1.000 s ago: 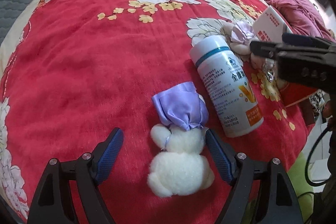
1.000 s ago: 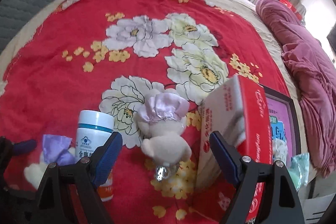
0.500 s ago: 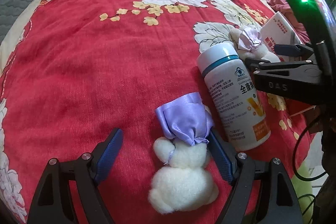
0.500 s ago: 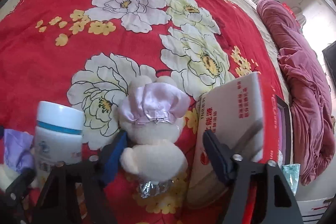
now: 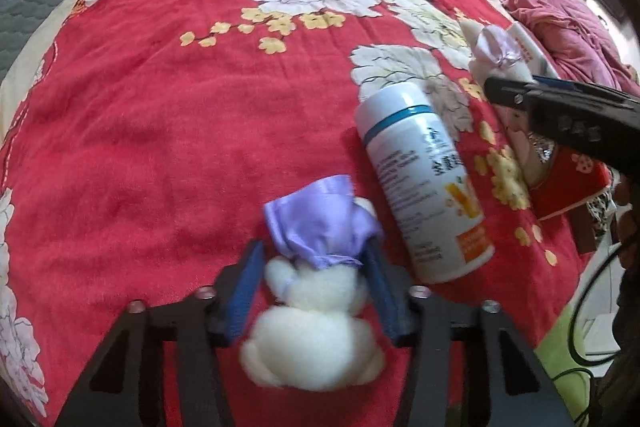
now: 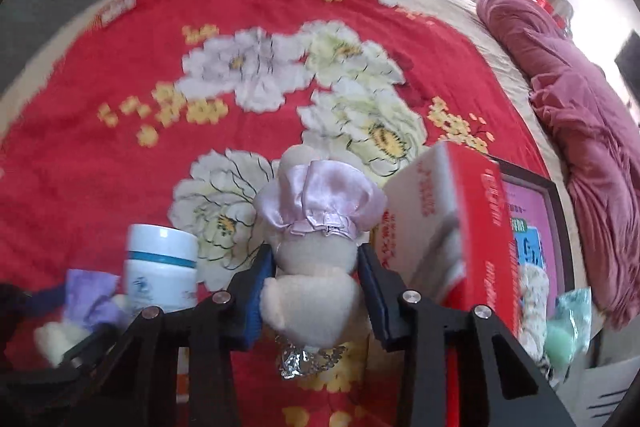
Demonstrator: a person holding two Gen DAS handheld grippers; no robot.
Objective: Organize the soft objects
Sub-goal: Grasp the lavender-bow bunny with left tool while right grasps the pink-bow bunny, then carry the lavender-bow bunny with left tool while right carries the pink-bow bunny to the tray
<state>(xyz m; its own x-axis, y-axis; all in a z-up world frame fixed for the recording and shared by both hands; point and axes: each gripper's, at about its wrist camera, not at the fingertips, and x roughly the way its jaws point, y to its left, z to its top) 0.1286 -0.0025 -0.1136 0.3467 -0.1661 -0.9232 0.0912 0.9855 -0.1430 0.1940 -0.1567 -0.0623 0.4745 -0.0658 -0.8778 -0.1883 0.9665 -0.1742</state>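
Note:
A white plush toy [image 5: 316,327] in a purple satin hat lies on the red flowered bedspread [image 5: 160,147]. My left gripper [image 5: 314,259] straddles its neck; the jaws are closing and both blue pads touch its sides. A cream plush toy [image 6: 316,287] in a pink satin hat sits between the pads of my right gripper [image 6: 314,259], whose jaws are also closing and pressing on its body. In the left wrist view the cream toy [image 5: 496,51] shows at the far right, behind a black finger [image 5: 520,93] of the right gripper.
A white pill bottle [image 5: 424,187] lies between the two toys. A red and white box [image 6: 472,227] stands just right of the cream toy, with a framed picture [image 6: 532,227] and a green packet [image 6: 568,327] beyond. A crumpled pink quilt [image 6: 580,127] fills the right edge.
Both grippers' jaws have narrowed from wide apart onto their toys. The right gripper has shifted so the cream toy sits centred between its pads.

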